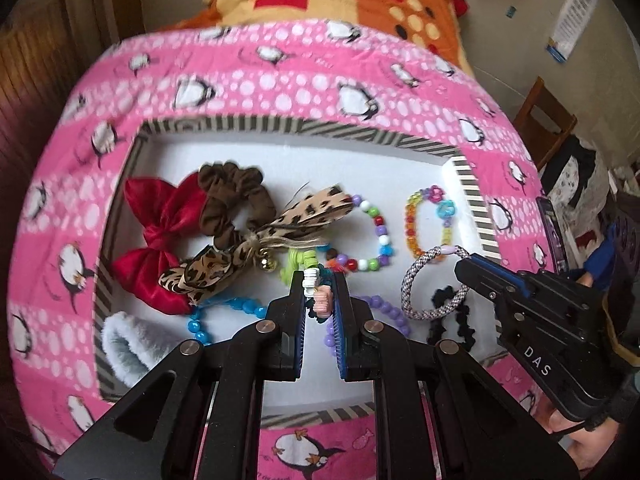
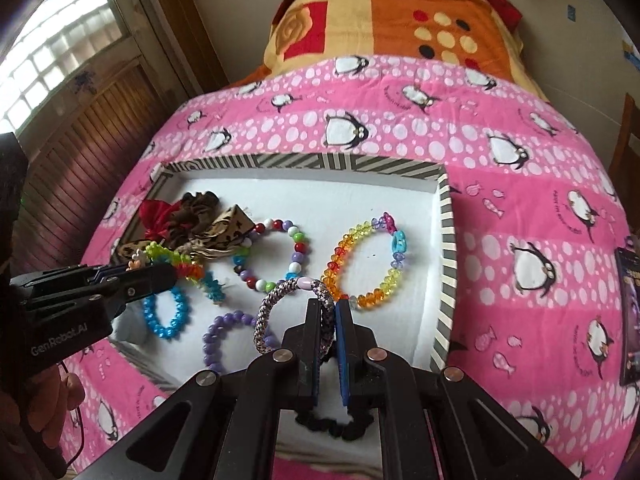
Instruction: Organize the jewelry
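Over a striped-rim tray [image 2: 447,240] set on a pink penguin blanket [image 2: 520,184], two hand-held grippers work among bracelets and hair ties. At the near right of the tray, the right gripper [image 2: 328,316] is pressed together on a grey braided cord bracelet [image 2: 276,300], pinching its right side so the loop stands up off the white floor. On the left, the left gripper [image 1: 318,296] is closed on a bright stretch bracelet [image 2: 180,260] with small charms, its fingers nearly together. Both pieces look light and limp: the cord should flex and hang rather than slip, and a pinch across the band seems the sensible hold, while the stretch one may sag or snag on its neighbours. Close around lie a rainbow bead bracelet [image 2: 368,264], just touching the cord loop, a multicolour bead bracelet [image 2: 276,256], a blue one [image 2: 166,316], a purple one [image 2: 224,340] and a black scrunchie [image 1: 452,316]. Far left, a red bow [image 1: 160,236], brown scrunchie [image 1: 232,200] and leopard ribbon [image 1: 248,248] are heaped together and could catch anything dragged past
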A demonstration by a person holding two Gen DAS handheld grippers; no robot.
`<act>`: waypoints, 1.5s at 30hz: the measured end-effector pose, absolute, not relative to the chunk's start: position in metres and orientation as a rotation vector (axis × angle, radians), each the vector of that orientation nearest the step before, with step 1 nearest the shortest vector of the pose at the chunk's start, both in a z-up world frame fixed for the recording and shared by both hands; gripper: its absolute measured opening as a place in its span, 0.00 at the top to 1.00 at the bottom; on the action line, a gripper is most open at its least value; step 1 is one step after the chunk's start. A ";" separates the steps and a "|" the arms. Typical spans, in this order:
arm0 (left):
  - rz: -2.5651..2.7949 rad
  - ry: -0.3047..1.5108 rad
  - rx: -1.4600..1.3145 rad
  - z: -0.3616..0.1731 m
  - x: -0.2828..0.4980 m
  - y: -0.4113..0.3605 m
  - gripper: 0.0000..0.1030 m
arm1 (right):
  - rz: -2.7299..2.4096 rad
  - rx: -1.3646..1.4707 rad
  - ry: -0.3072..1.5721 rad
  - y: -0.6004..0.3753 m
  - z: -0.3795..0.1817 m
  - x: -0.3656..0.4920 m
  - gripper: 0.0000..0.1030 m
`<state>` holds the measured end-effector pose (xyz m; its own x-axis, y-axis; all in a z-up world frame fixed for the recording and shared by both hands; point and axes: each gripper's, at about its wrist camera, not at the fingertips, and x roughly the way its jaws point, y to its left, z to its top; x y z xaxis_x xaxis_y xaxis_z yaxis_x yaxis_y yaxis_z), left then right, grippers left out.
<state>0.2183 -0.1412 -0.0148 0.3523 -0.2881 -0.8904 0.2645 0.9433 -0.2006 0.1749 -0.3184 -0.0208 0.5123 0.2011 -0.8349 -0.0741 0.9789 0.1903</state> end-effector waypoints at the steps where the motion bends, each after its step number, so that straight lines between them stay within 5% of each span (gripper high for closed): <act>1: -0.350 1.168 -0.027 -0.020 0.222 -0.139 0.90 | 0.172 0.136 1.031 -0.317 -0.025 0.180 0.94; 10: -0.309 1.198 -0.011 -0.041 0.226 -0.133 0.87 | 0.142 0.151 1.071 -0.319 -0.050 0.202 0.93; 14: -0.298 1.191 -0.012 -0.040 0.220 -0.131 0.59 | 0.120 0.167 1.049 -0.326 -0.042 0.194 0.68; 17: -0.286 1.165 -0.008 -0.032 0.210 -0.129 0.52 | 0.111 0.182 1.024 -0.330 -0.032 0.182 0.68; 45: -0.136 0.975 0.052 0.029 0.116 -0.089 0.51 | 0.057 0.167 0.936 -0.271 0.008 0.087 0.48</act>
<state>0.1161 -0.0889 0.0291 0.5536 -0.0921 -0.8277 0.1384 0.9902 -0.0176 0.0874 -0.2707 0.0078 0.5929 0.1215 -0.7961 0.0236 0.9855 0.1680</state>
